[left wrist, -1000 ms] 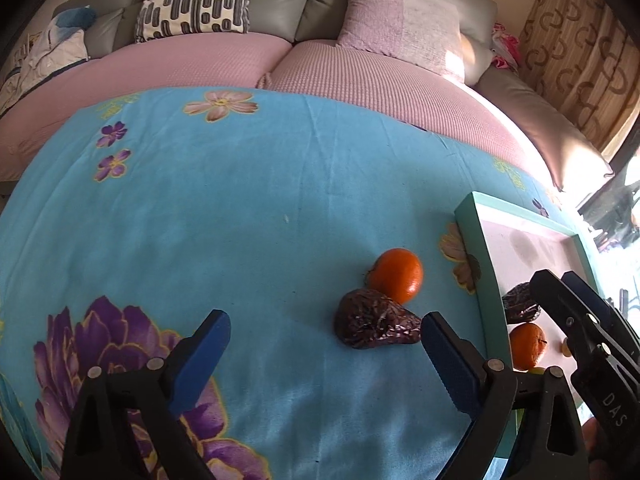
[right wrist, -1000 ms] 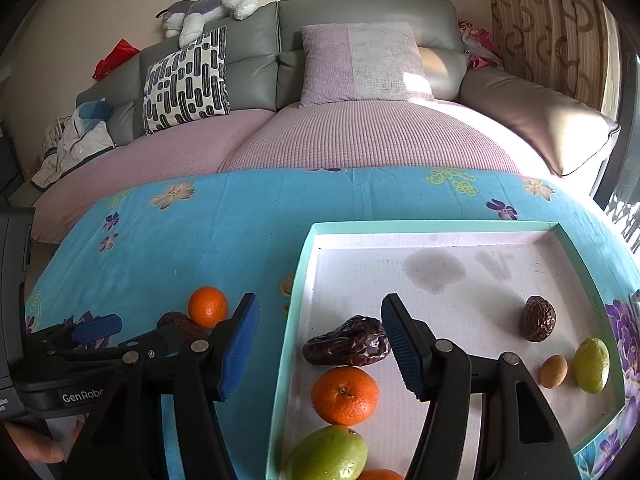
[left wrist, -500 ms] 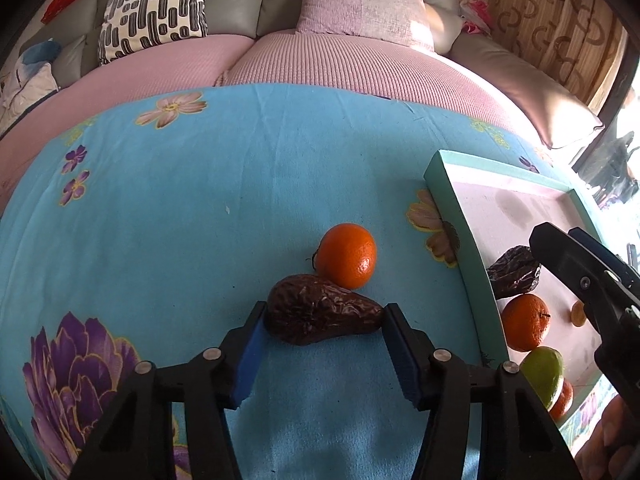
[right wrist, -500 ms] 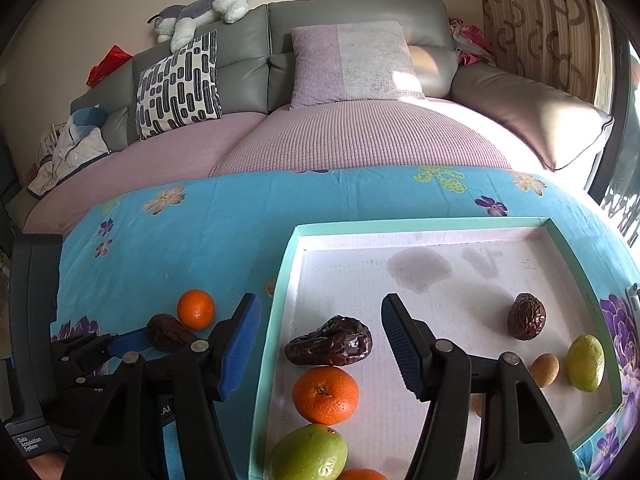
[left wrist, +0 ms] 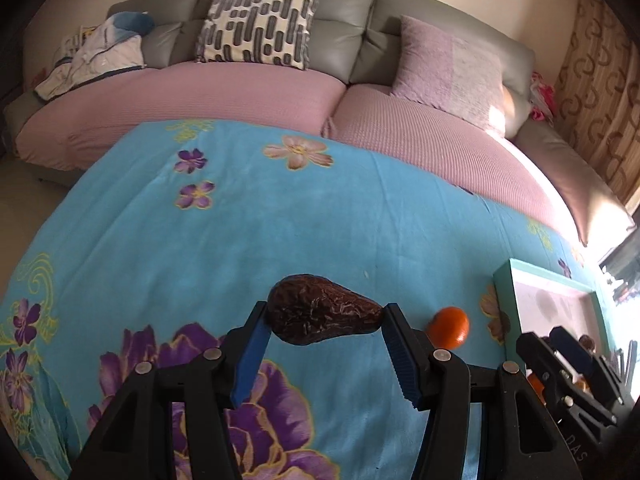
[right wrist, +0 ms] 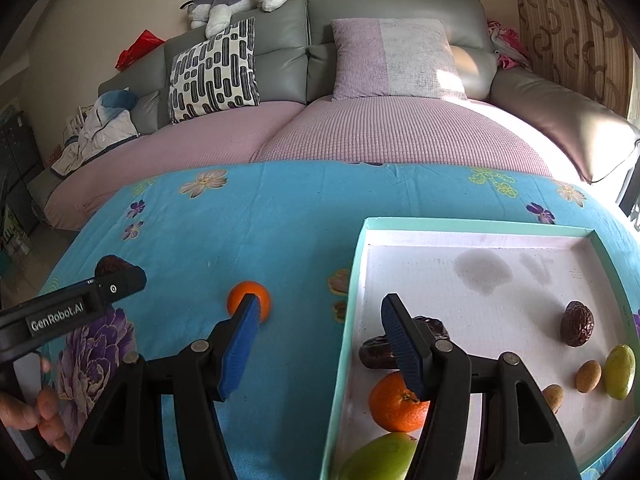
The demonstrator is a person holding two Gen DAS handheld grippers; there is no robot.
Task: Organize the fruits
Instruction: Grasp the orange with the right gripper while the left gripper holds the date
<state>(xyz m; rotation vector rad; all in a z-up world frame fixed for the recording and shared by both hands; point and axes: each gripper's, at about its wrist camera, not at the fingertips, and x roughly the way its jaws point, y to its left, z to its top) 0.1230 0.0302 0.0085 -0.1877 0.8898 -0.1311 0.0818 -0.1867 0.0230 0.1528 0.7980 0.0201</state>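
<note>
My left gripper (left wrist: 323,318) is shut on a dark brown wrinkled fruit (left wrist: 320,314), held above the blue flowered cloth (left wrist: 280,220). The same fruit (right wrist: 114,266) peeks over the left gripper's finger in the right wrist view. A small orange (left wrist: 448,327) lies on the cloth just right of it, also seen as the orange (right wrist: 249,306) behind my right gripper's left finger. My right gripper (right wrist: 318,312) stands open, straddling the left rim of the teal tray (right wrist: 356,264). In the tray lie a dark wrinkled fruit (right wrist: 376,350), an orange (right wrist: 396,402), a green fruit (right wrist: 380,458) and several more at the right.
A sofa with pink covers (right wrist: 360,132) and cushions runs behind the table. The tray's far half (right wrist: 480,264) is bare white with grey stains. A hand (right wrist: 36,412) holds the left gripper's handle at the lower left. Curtains (right wrist: 572,28) hang at the right.
The left gripper closed on the dark wrinkled fruit and has lifted it off the cloth, away from the orange. The right gripper shifted slightly left, staying open over the tray's left rim.
</note>
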